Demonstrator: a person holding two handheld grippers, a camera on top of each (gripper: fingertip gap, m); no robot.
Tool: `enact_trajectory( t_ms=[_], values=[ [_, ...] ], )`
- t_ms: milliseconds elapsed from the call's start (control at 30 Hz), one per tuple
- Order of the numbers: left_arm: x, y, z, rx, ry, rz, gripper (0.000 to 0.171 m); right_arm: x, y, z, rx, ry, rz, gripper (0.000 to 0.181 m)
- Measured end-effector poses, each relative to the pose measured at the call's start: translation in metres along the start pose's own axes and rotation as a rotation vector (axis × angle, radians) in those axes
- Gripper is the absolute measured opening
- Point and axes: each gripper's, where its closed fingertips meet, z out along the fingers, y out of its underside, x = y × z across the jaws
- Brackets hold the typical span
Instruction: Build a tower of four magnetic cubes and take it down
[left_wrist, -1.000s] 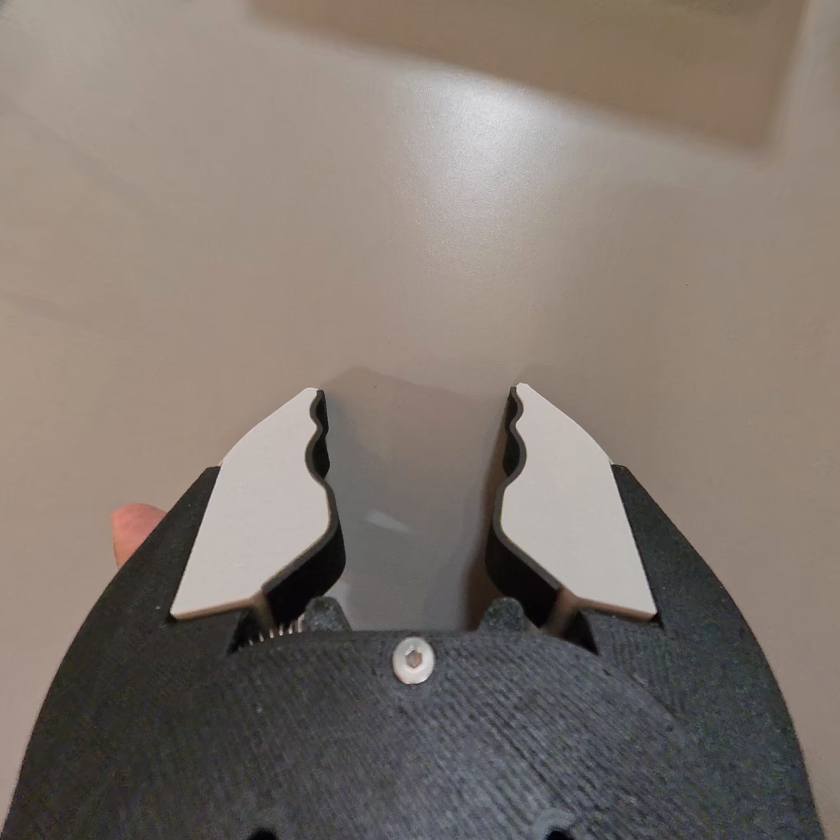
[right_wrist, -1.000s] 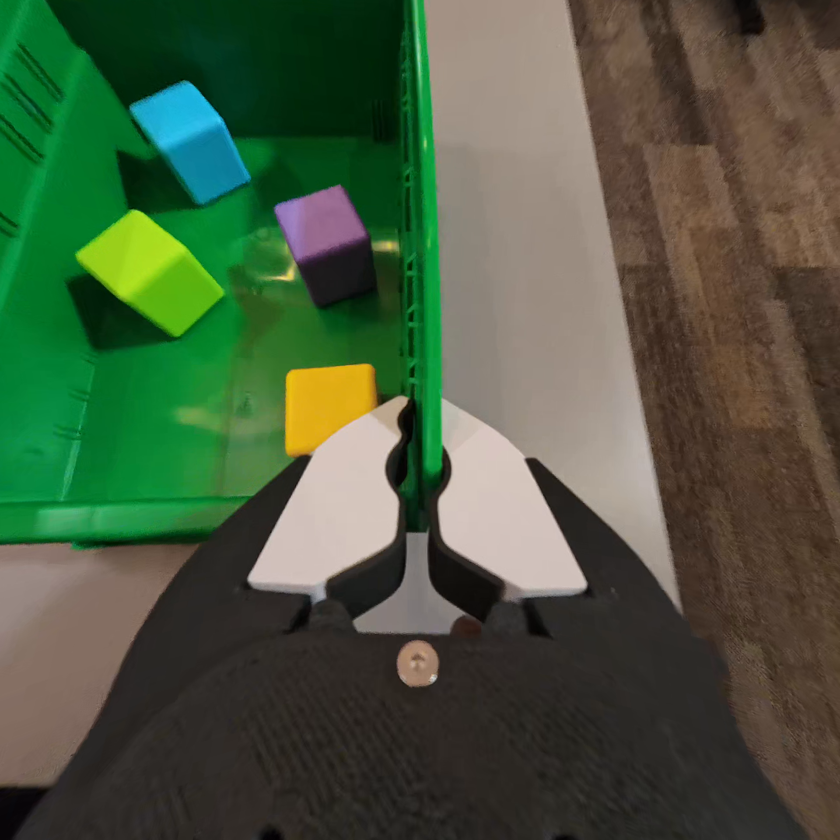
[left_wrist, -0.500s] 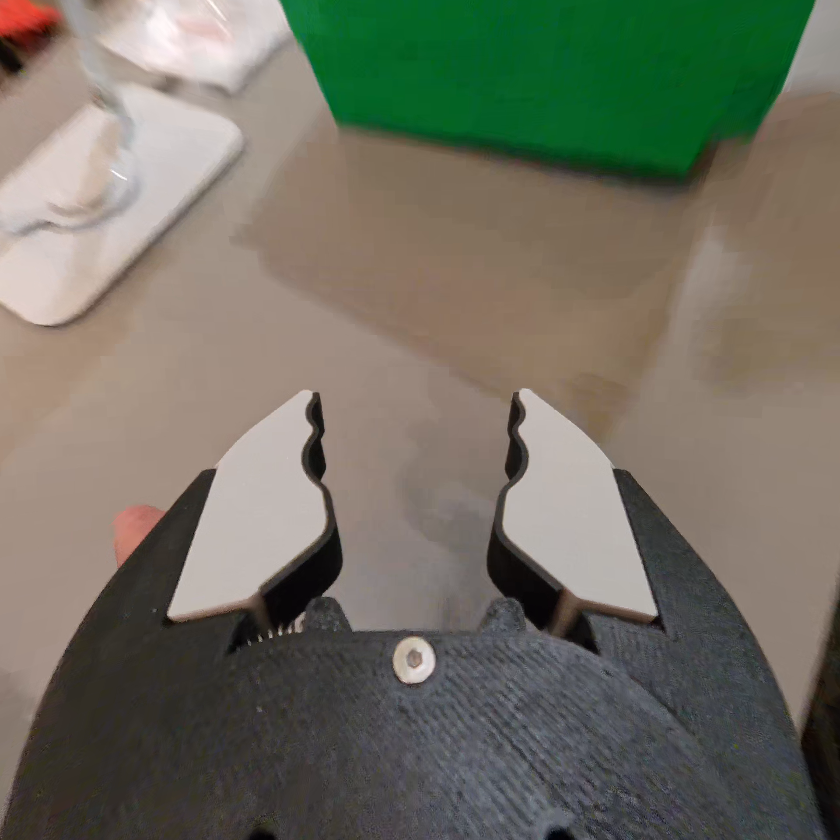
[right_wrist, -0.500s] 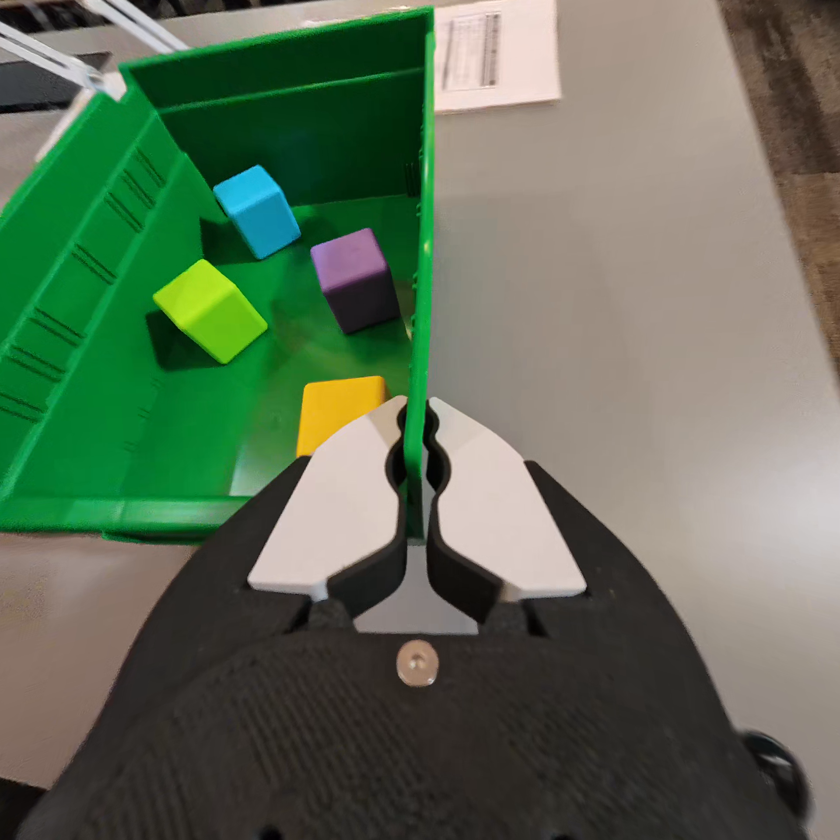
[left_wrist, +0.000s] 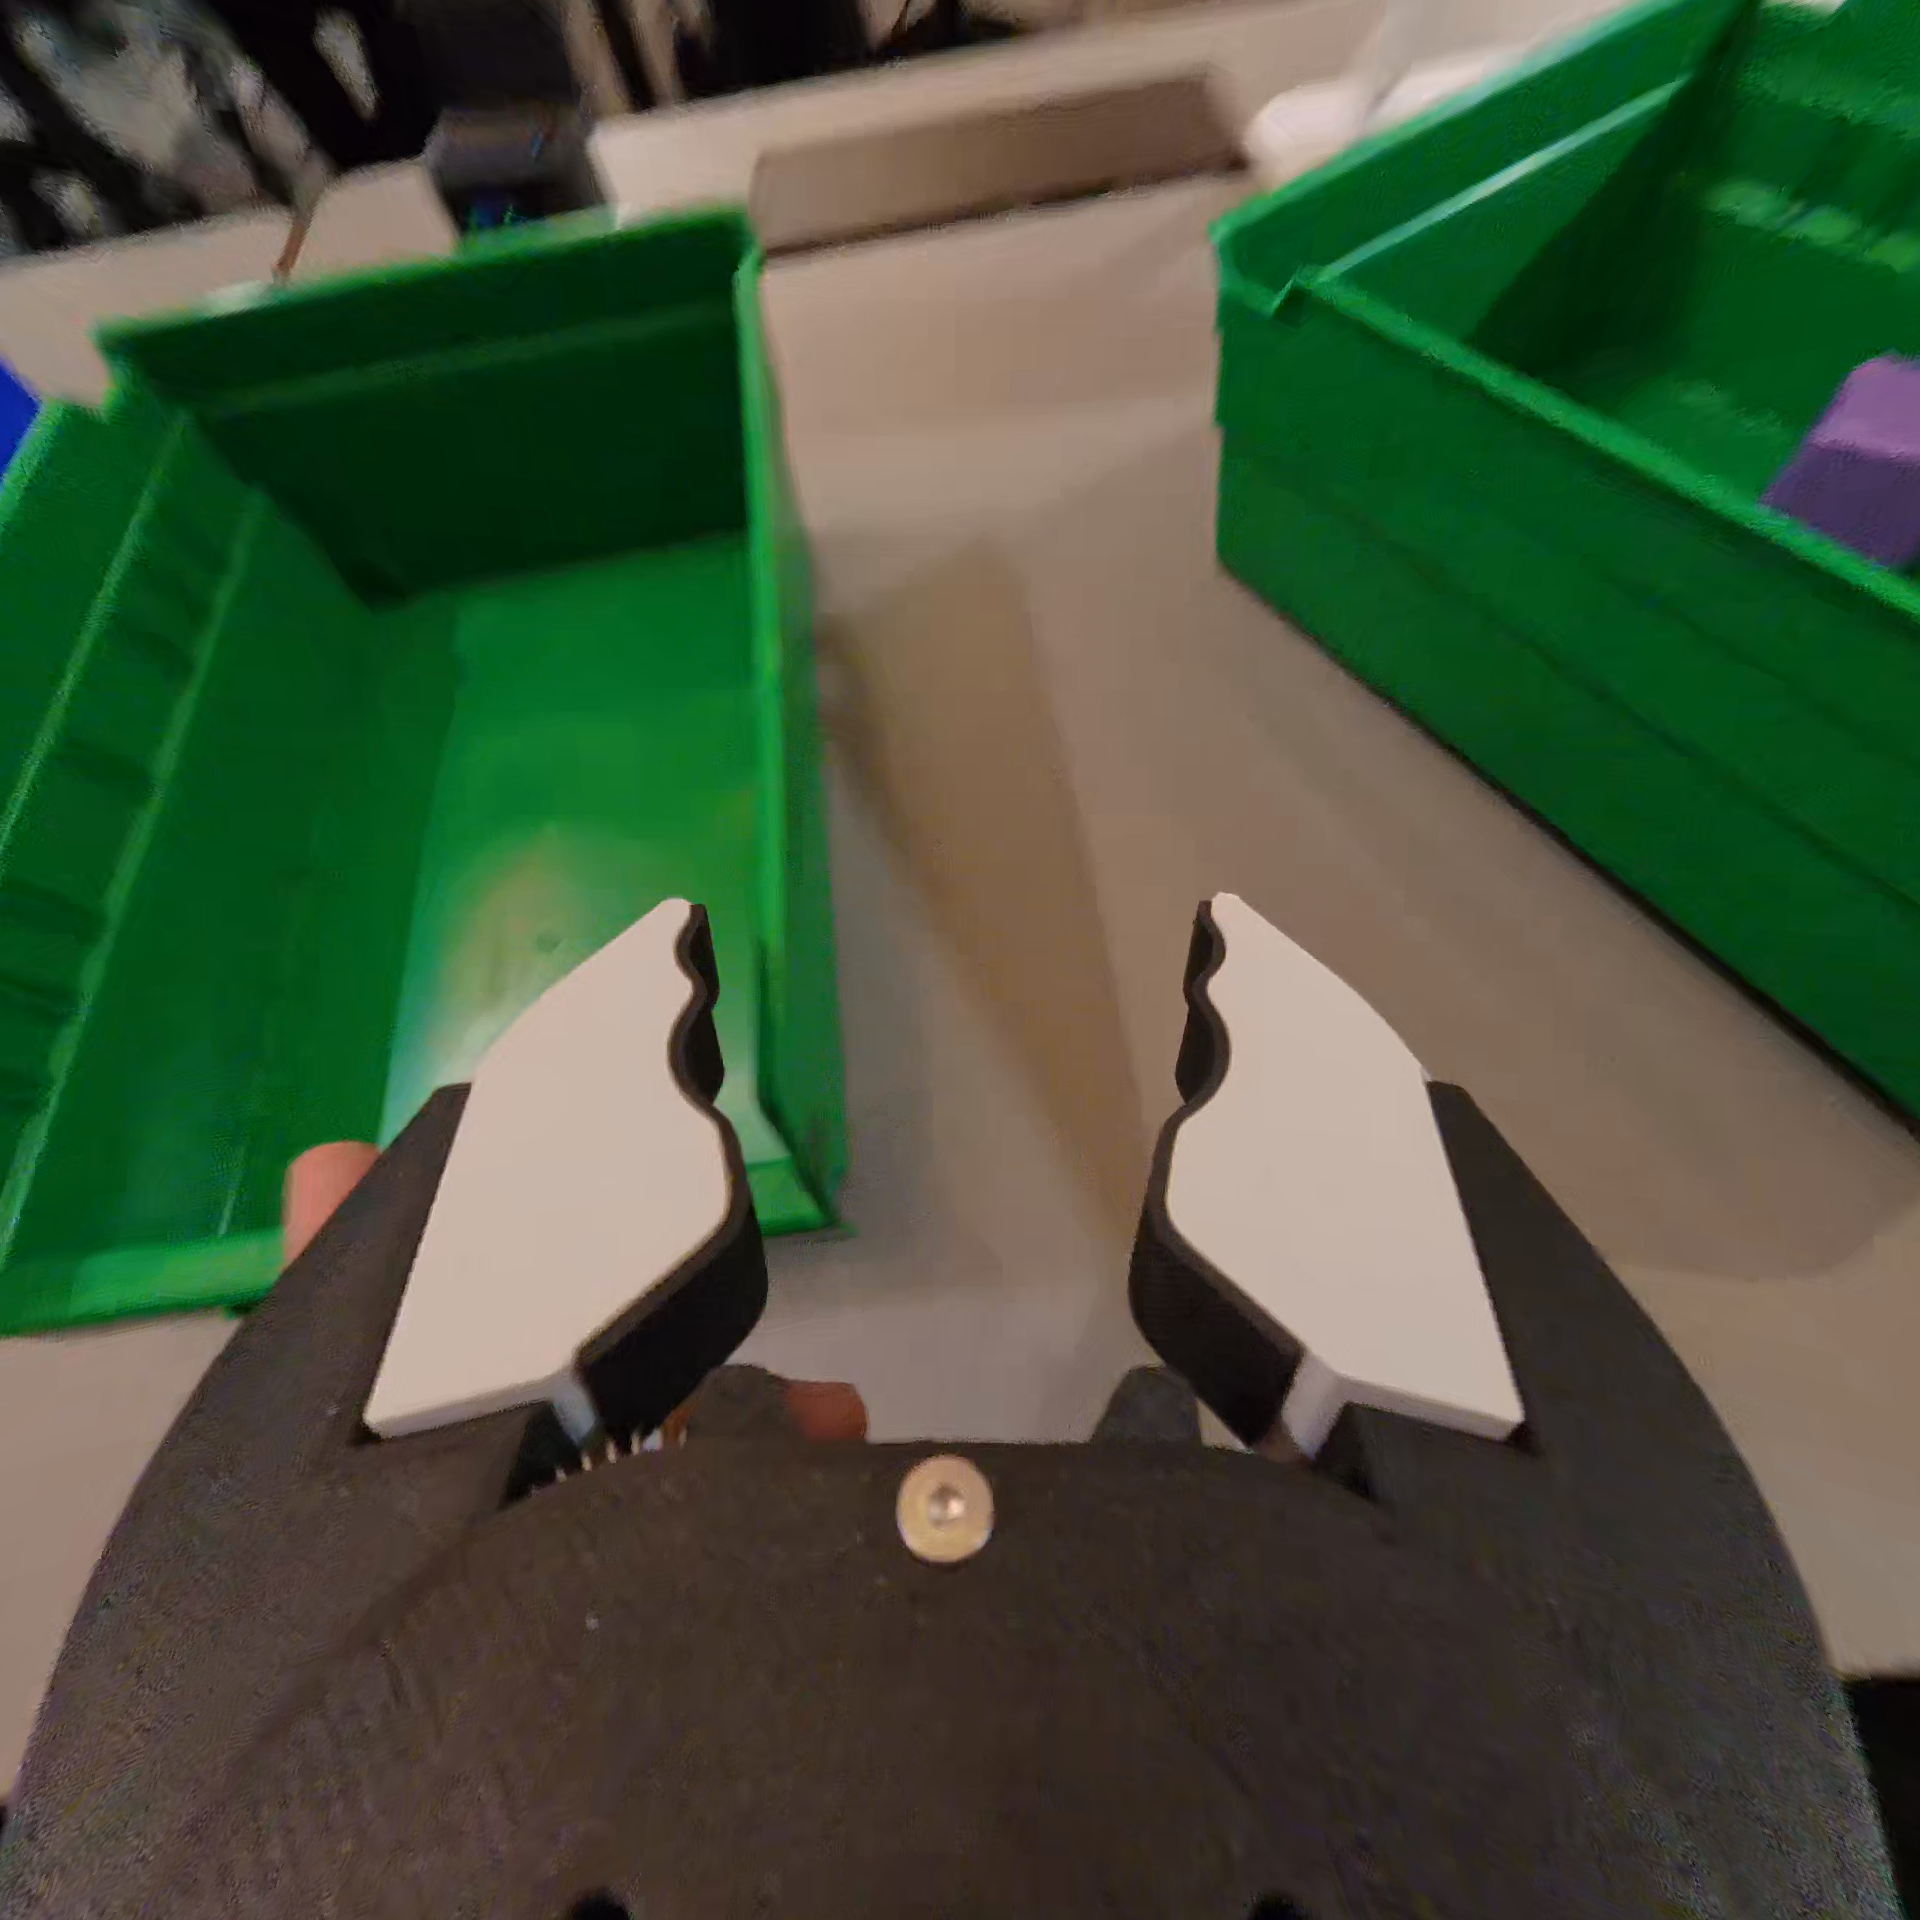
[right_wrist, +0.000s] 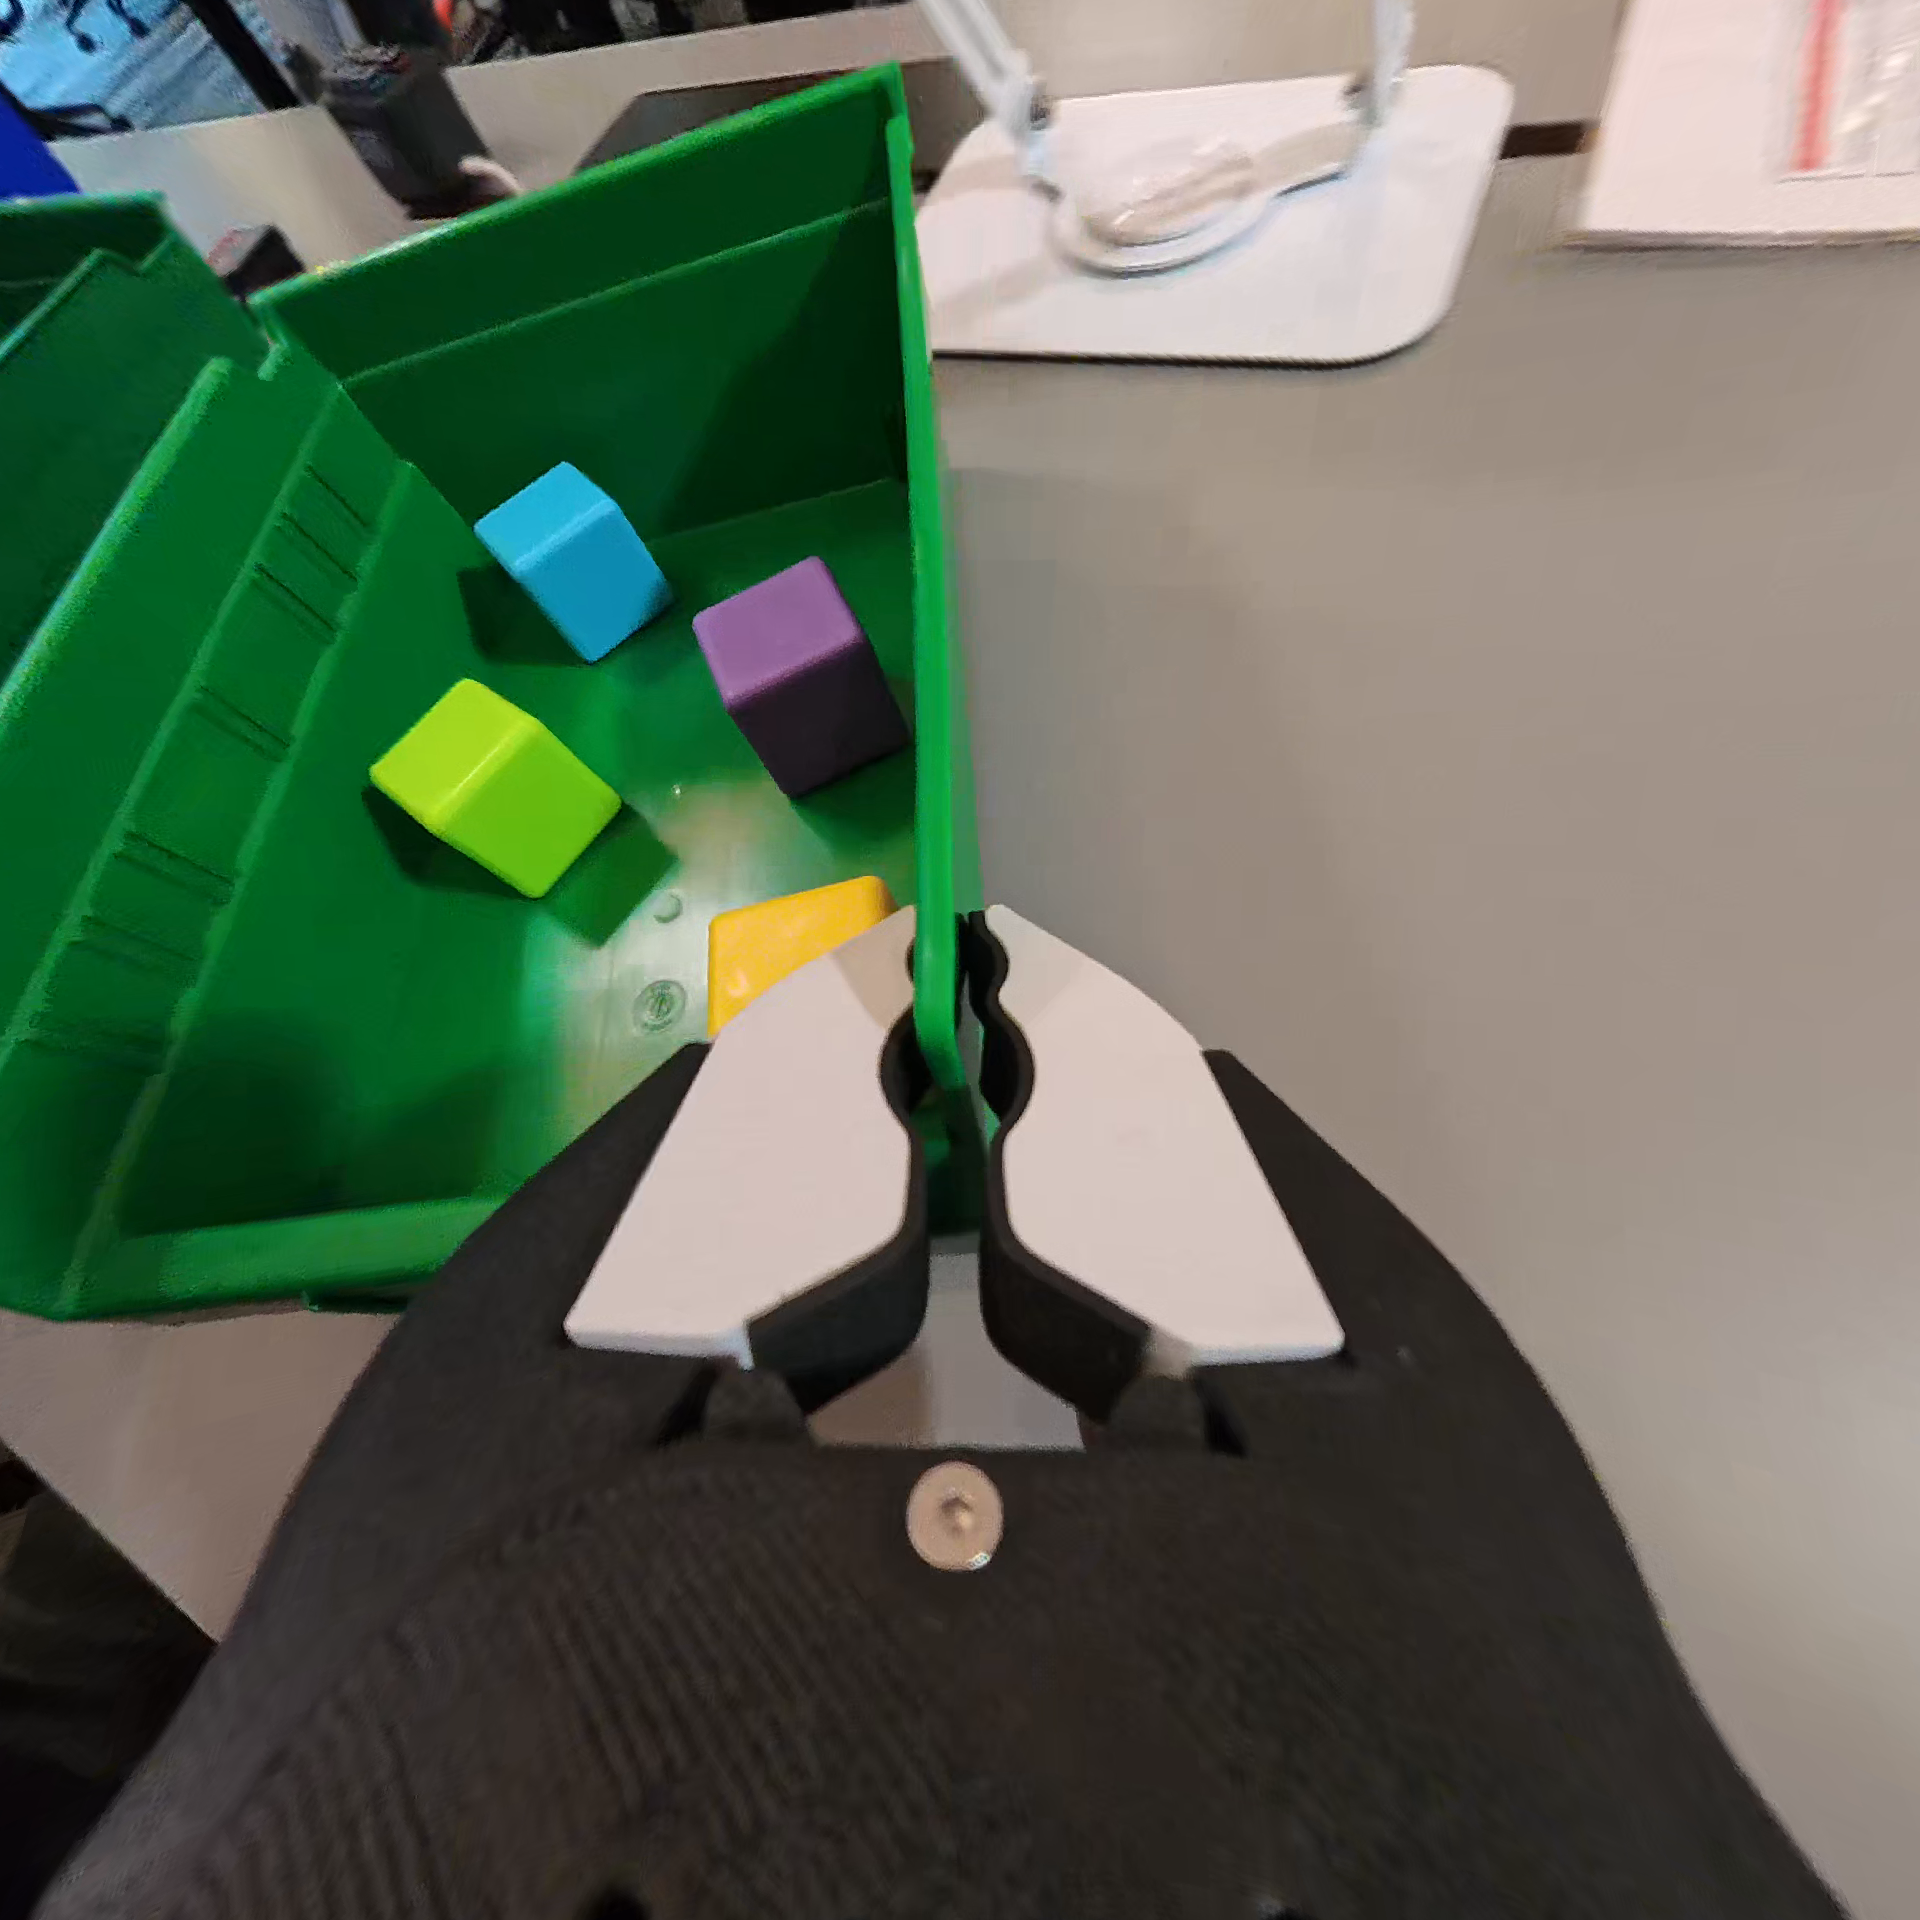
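While the right gripper (right_wrist: 948, 1013) pinches the cube bin's (right_wrist: 312, 935) right wall near the bench's front edge, keep it level; left gripper (left_wrist: 948, 1023) hangs spread beside the empty bin (left_wrist: 582, 727).

The grey table (right_wrist: 1455, 727) in front of me carries a white flat base (right_wrist: 1351, 270) with rounded corners, just beyond the green bin (right_wrist: 925, 520); a white stem and a looped cord sit on it. Right of that lies 1 sheet of paper (right_wrist: 1766, 135) (a red stripe down it). Over on my left side, a beige box (left_wrist: 987, 177) stands at the back.
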Motion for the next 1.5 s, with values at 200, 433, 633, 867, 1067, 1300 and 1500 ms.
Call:
enact_trajectory(
  t_ms=[200,433,633,867,1067,1300,1500],
  values=[
    [-0.037,0.051,0.035,-0.235,-0.177,0.046,0.050,-0.065,0.014,0.031,0.005,-0.036,-0.065,0.004],
    [-0.037,0.035,0.034,-0.141,-0.088,0.122,0.010,-0.086,0.017,0.034,0.002,-0.043,-0.089,0.004],
    [-0.042,0.036,0.033,-0.144,-0.035,0.142,0.010,-0.088,0.018,0.034,0.010,-0.005,-0.152,0.004],
    [-0.041,0.035,0.035,-0.145,-0.035,0.151,0.011,-0.088,0.018,0.034,0.015,0.004,-0.172,0.004],
    [-0.041,0.036,0.035,-0.146,-0.036,0.151,0.011,-0.088,0.018,0.034,0.016,0.005,-0.178,0.003],
    [-0.042,0.036,0.035,-0.145,-0.034,0.152,0.011,-0.088,0.018,0.034,0.017,0.001,-0.178,0.004],
    [-0.044,0.033,0.034,-0.131,-0.040,0.162,0.010,-0.097,0.011,0.029,0.055,-0.053,-0.171,0.039]
  ],
)
